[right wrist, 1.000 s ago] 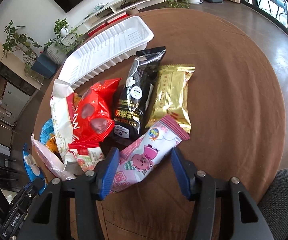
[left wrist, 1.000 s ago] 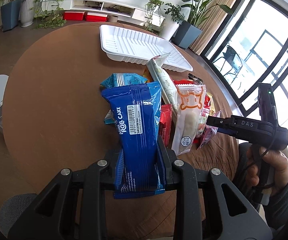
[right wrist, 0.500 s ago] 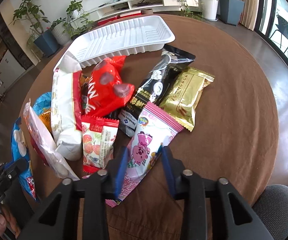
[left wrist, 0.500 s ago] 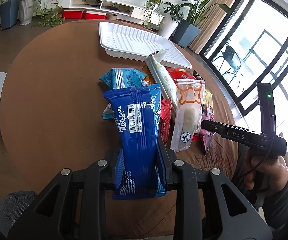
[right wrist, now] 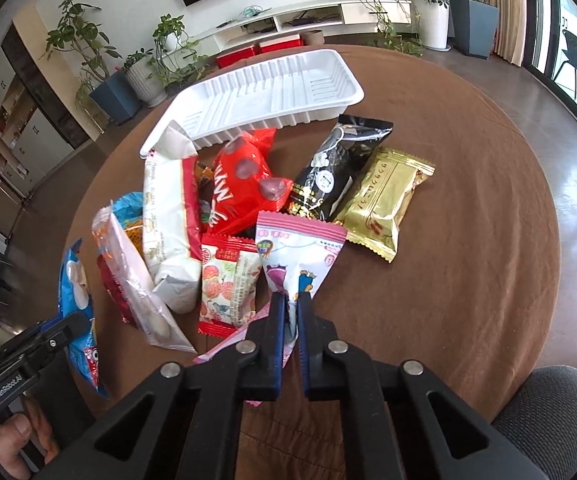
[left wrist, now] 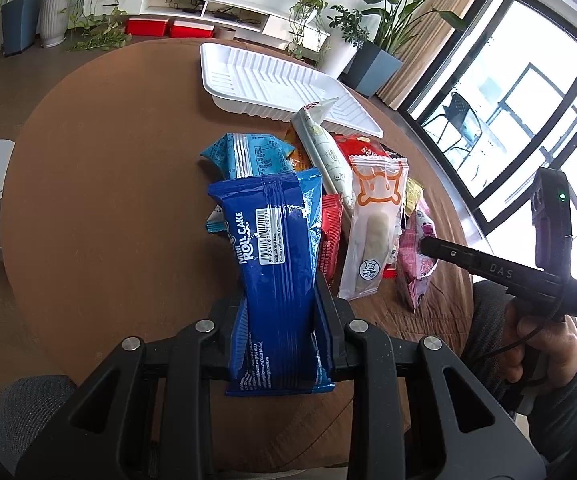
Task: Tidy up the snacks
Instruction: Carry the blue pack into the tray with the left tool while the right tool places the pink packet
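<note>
My left gripper (left wrist: 280, 312) is shut on a blue Mini Roll Cake packet (left wrist: 274, 256) and holds it above the near part of the round brown table (left wrist: 100, 184). My right gripper (right wrist: 291, 304) is shut on a pink and white snack packet (right wrist: 300, 252), pinched at its middle; this packet also shows in the left wrist view (left wrist: 418, 256). A white ribbed plastic tray (right wrist: 264, 96) stands empty at the far side of the table, also seen in the left wrist view (left wrist: 272, 80). A pile of snack packets lies between the tray and my grippers.
The pile holds a red bag (right wrist: 244, 184), a black packet (right wrist: 336, 168), a gold packet (right wrist: 384, 196), a white and red bag (right wrist: 168, 216), a clear orange-printed packet (left wrist: 372, 232) and a light blue packet (left wrist: 248, 156). A grey chair (right wrist: 544, 412) stands near right.
My right gripper closed on the pink packet and pinched it. My left gripper kept hold of the blue packet and hardly moved.
</note>
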`<state>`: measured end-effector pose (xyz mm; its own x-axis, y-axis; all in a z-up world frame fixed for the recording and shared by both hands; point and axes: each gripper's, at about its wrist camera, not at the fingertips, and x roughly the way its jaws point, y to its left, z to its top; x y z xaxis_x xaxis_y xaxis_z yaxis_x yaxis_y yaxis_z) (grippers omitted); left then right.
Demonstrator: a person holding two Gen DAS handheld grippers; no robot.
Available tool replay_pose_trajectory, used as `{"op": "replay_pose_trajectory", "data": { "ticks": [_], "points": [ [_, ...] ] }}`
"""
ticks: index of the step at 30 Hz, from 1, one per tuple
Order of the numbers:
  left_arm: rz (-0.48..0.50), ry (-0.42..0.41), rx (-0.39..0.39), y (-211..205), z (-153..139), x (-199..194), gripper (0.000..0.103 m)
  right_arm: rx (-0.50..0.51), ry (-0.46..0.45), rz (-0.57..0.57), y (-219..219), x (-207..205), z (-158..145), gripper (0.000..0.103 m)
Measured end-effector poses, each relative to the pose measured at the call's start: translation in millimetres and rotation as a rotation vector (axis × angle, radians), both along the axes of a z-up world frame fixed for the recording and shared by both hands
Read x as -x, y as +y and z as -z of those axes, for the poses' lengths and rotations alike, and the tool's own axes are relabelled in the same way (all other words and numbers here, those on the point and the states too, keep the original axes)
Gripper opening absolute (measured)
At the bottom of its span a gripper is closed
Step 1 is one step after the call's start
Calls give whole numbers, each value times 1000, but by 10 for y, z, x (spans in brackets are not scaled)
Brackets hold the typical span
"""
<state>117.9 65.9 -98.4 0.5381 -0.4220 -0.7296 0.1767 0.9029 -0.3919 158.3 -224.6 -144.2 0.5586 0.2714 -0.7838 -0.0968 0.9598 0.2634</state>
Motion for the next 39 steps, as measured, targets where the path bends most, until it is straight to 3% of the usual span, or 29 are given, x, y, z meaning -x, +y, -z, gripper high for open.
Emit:
{"op": "replay_pose_trajectory", "data": {
  "ticks": [10, 21, 31, 39],
  "points": [
    [0, -2, 13, 25, 6, 21, 26, -34, -40, -8, -117, 173, -190, 6],
    [-1, -12, 27, 59, -92, 32, 26, -4, -78, -12, -247, 188, -380, 6],
    [-32, -59, 76, 372, -475, -136, 26, -50, -114, 39, -644, 6, -526, 6],
    [-25, -128, 17, 548, -948, -669, 26, -28, -196, 92, -1039, -414, -840, 6]
  ]
}}
